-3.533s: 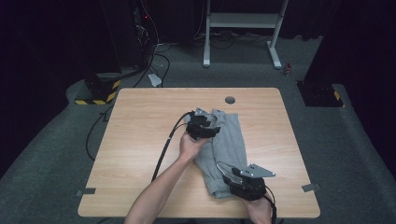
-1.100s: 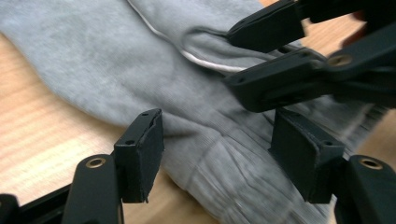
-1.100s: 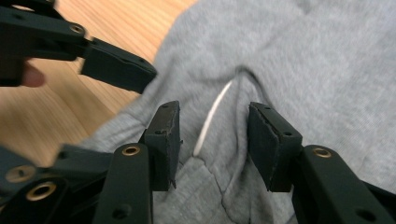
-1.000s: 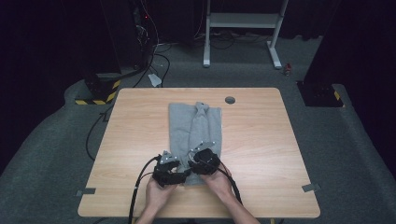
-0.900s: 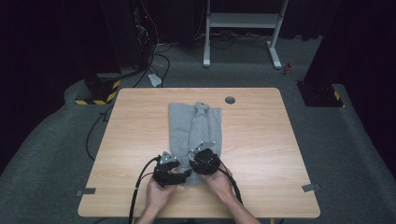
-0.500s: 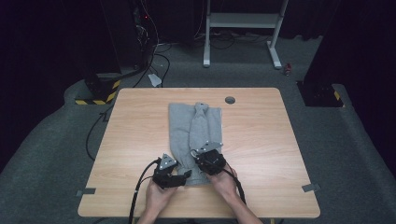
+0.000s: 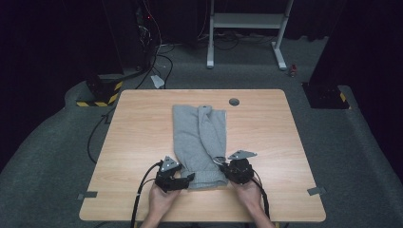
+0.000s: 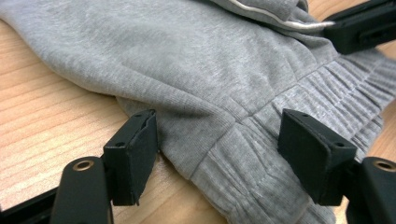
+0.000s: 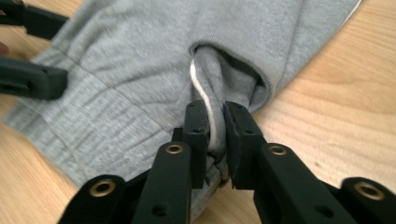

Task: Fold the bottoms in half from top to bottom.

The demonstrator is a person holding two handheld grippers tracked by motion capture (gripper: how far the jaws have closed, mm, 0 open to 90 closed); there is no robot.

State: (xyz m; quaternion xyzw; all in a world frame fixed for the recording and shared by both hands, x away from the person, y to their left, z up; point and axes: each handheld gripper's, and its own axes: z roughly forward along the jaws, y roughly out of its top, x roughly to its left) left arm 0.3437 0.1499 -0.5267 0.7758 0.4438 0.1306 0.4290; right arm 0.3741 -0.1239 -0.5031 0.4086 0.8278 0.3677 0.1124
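In the high view, the person's forearms are running off the bottom edge, and the hands are covering the backs of both grippers. The near hem of the sweatpants point(image 7: 198, 142) is sitting partly hidden between the two tools. In the left gripper view, the garment is running off the top and right edges.

The sweatpants are lying folded lengthwise down the middle of the table point(image 7: 266, 123), with the ribbed band toward the person. Bare wood is lying open to both sides and beyond the far end; only a narrow strip is separating the band from the near table edge. A round hole point(image 7: 233, 101) is sitting near the far edge, apart from the cloth.

The left gripper point(image 8: 219, 151) is standing spread wide, its jaws straddling the band's left corner without pressing it. The right gripper point(image 9: 215, 140) has just been closing and is pinching a fold of grey cloth and the white drawstring point(image 9: 201, 91) at the band's right corner.
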